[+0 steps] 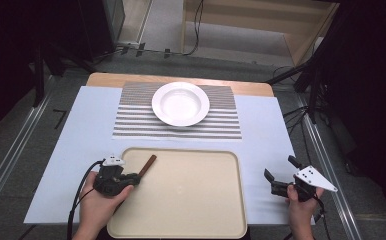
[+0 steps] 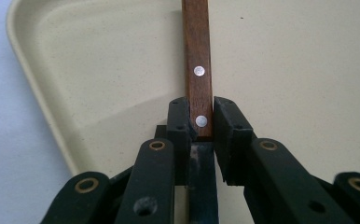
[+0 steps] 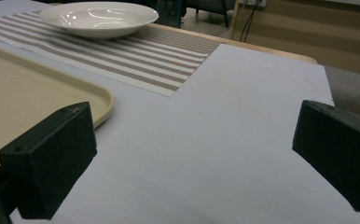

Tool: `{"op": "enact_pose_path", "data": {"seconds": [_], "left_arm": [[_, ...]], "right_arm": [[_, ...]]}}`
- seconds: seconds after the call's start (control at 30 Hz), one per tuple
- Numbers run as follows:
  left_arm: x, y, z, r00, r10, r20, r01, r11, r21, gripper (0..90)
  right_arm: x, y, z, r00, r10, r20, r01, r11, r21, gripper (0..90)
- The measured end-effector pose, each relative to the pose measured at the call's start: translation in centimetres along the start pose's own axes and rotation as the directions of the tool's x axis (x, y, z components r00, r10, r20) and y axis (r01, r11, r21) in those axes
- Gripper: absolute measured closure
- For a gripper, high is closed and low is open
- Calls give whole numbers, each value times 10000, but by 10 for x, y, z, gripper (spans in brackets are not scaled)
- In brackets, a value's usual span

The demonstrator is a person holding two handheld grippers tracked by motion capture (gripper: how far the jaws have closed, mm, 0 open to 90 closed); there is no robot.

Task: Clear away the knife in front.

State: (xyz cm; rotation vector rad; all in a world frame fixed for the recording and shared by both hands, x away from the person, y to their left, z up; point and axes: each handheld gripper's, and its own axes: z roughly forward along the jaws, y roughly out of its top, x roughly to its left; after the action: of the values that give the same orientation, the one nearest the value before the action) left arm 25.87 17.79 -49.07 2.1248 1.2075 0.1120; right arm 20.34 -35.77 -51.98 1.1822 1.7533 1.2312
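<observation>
Jaws of the left gripper (image 2: 200, 122) are squeezing the end of a wooden handle (image 2: 197, 60), one black pad on each side. It is a thin brown stick of wood with two shiny round rivets, and it is sticking out over the near left corner of the tan tray (image 1: 191, 200). What is on its other end is hiding. I think the holding step is going on now. Next, the hand needs to keep squeezing and carry it, maybe to the white bowl (image 1: 180, 103) on the striped mat (image 1: 131, 120). The right gripper (image 1: 281, 176) is waiting over the worktop (image 1: 266, 130) with its jaws wide apart, holding nothing.
</observation>
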Motion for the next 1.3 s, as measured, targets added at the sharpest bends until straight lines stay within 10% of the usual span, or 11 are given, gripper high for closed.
{"op": "enact_pose_path", "data": {"seconds": [0.23, 0.4, 0.6, 1.3], "left_arm": [[-1, 3, -4, 9989, 314, -341, -341, 9963, -795, 607], [-8, 12, -9, 9921, 1240, 190, -1205, 9840, -1313, 887], [-10, 14, 10, 9839, 1755, 342, -1739, 9837, -446, 895], [32, 2, -4, 9958, 851, 324, -841, 9960, -298, 894]], "right_arm": [[0, 0, 0, 10000, 18, 2, -18, 10000, 13, 0], [0, 0, 0, 10000, 25, 15, -25, 10000, 19, 0], [0, 0, 1, 10000, 24, 46, -24, 10000, 55, 0], [0, 0, 1, 10000, 11, 24, -12, 10000, 49, 0]]}}
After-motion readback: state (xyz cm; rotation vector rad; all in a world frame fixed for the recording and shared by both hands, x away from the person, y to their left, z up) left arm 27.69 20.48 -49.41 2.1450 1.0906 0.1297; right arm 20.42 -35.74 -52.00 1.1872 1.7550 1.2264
